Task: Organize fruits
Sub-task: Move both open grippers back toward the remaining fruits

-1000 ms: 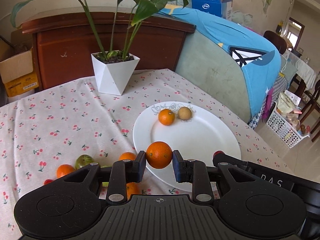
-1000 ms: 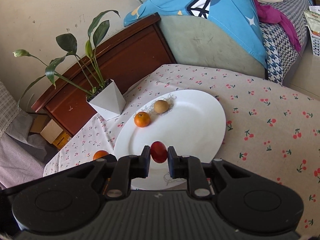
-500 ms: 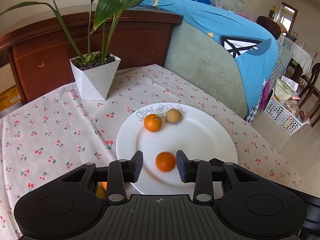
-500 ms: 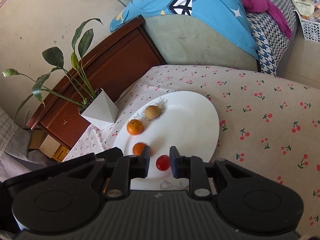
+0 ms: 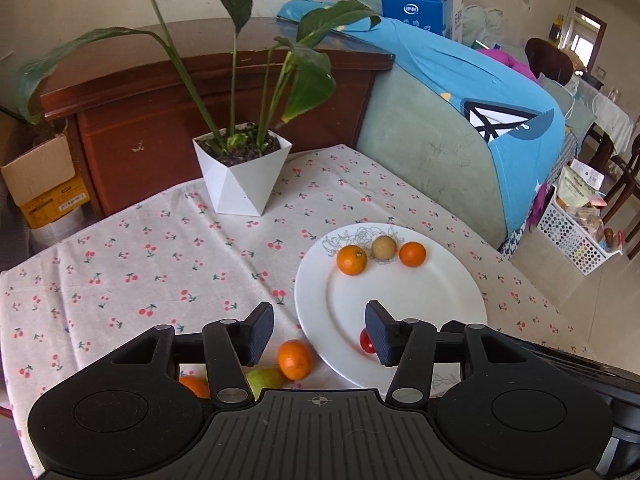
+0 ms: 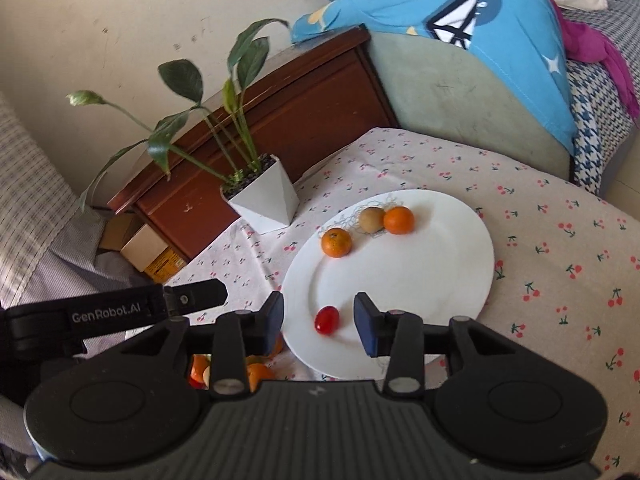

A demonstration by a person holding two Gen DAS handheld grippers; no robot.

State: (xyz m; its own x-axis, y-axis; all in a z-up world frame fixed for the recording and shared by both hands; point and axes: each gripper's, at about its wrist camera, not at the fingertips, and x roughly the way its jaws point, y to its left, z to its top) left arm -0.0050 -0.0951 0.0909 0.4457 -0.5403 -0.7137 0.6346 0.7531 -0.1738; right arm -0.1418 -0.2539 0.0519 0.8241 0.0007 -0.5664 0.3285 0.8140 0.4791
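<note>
A white plate (image 5: 404, 304) (image 6: 404, 280) lies on the cherry-print cloth. At its far side sit two oranges (image 5: 351, 259) (image 5: 412, 254) with a brown round fruit (image 5: 384, 247) between them. A red cherry tomato (image 6: 327, 320) rests on the near part of the plate. My right gripper (image 6: 320, 322) hovers over it, jaws opening, pads clear of it. My left gripper (image 5: 319, 326) is empty, jaws opening, above the plate's left rim. On the cloth below it lie an orange (image 5: 295, 359), a green fruit (image 5: 264, 378) and another orange (image 5: 195, 386).
A leafy plant in a white angular pot (image 5: 244, 172) stands at the back of the table. Behind it is a brown wooden cabinet (image 5: 200, 100). A padded seat with blue fabric (image 5: 460, 120) borders the right. A white basket (image 5: 576, 236) sits on the floor.
The left gripper let go of its orange, which now lies beside the brown fruit. The right gripper let the tomato down on the plate. Both rose and their jaws widened.
</note>
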